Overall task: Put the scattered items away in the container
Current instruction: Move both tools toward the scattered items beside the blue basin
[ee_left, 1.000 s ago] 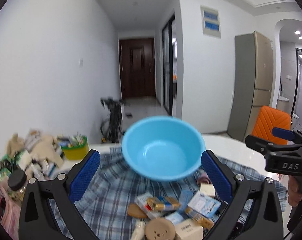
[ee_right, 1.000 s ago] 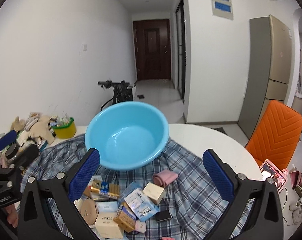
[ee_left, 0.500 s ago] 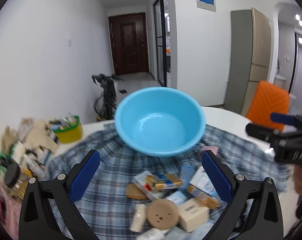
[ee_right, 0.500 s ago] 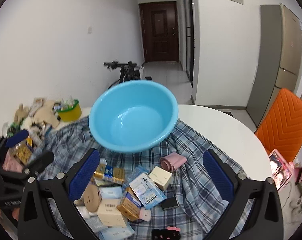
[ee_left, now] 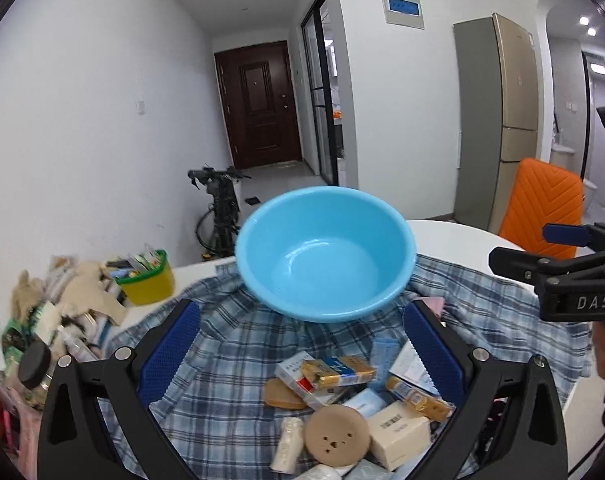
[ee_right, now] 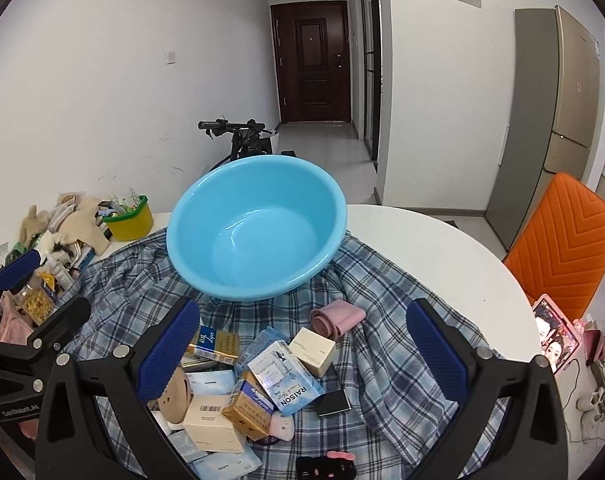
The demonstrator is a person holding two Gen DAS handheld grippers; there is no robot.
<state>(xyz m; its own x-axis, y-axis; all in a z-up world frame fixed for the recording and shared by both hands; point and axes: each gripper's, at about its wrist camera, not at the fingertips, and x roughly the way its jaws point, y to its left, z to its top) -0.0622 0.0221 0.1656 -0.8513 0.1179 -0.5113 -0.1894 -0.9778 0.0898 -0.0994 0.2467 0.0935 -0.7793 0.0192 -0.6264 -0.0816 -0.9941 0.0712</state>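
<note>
Both grippers are wide open and hold nothing: the left gripper (ee_left: 302, 356) and the right gripper (ee_right: 302, 348) hover above the pile of small boxes (ee_right: 242, 384) on the near part of the checked cloth (ee_right: 382, 280). The blue basin (ee_right: 258, 228) stands empty at the far side of the cloth, leaning a little toward the pile. No item is inside it yet, so I judge the task is at its start. For a good first pick, choose a box on top, like the cream box (ee_right: 312, 346), and close on its flat sides. Loose neighbours may slide or be dragged along.
</note>
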